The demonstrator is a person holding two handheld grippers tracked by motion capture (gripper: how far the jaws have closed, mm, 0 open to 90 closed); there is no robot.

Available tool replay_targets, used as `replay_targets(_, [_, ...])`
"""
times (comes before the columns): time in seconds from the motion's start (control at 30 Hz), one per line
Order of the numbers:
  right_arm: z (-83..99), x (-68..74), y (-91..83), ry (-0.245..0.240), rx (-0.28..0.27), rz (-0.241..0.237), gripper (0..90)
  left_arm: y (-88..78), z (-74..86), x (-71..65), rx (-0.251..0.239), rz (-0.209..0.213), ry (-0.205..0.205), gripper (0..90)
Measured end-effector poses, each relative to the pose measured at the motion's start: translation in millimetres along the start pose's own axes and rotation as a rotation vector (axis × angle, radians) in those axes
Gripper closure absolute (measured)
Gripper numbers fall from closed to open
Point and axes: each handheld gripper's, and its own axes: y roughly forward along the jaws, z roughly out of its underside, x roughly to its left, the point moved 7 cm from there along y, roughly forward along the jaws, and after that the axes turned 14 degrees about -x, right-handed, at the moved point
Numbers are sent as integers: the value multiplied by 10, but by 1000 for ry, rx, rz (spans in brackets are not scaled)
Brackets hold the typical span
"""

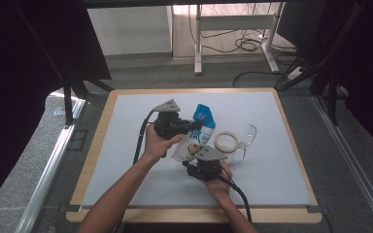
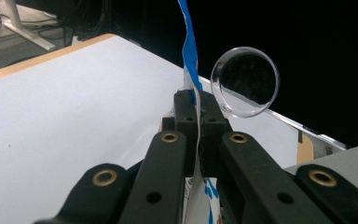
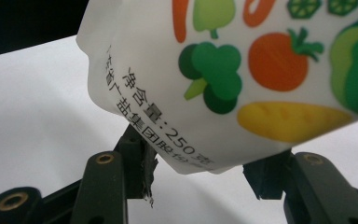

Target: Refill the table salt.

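Your left gripper (image 2: 196, 109) is clenched on the thin flat edge of the pouch (image 1: 198, 138), the glossy white and blue film rising straight up out of its jaws. Your right gripper (image 3: 200, 175) has its jaws spread around the pouch's rounded, vegetable-printed lower end, which sits between them and bulges above; the pads do not clearly press it. Beyond the left jaws stands a clear round plastic lens (image 2: 245, 80).

A pouch (image 1: 198, 136) lies at the centre of the table (image 1: 126, 145). Just right of it sits a ring (image 1: 226, 142), with a clear cup (image 1: 248, 135) further right.
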Motion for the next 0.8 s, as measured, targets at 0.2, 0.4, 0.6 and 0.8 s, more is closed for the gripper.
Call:
replay_targets(0.2, [9, 10, -17, 7, -3, 5, 515, 28, 10, 10, 14, 3, 2, 896])
replay_targets(0.4, [7, 35, -29, 23, 1, 9, 518, 81, 12, -5, 34, 8, 16, 896])
replay_targets(0.6, [-12, 70, -42, 20, -2, 16, 517, 146, 21, -18, 51, 16, 18, 896])
replay_targets(0.8, [-5, 60, -57, 29, 1, 30, 518, 222, 28, -40, 65, 24, 26, 896])
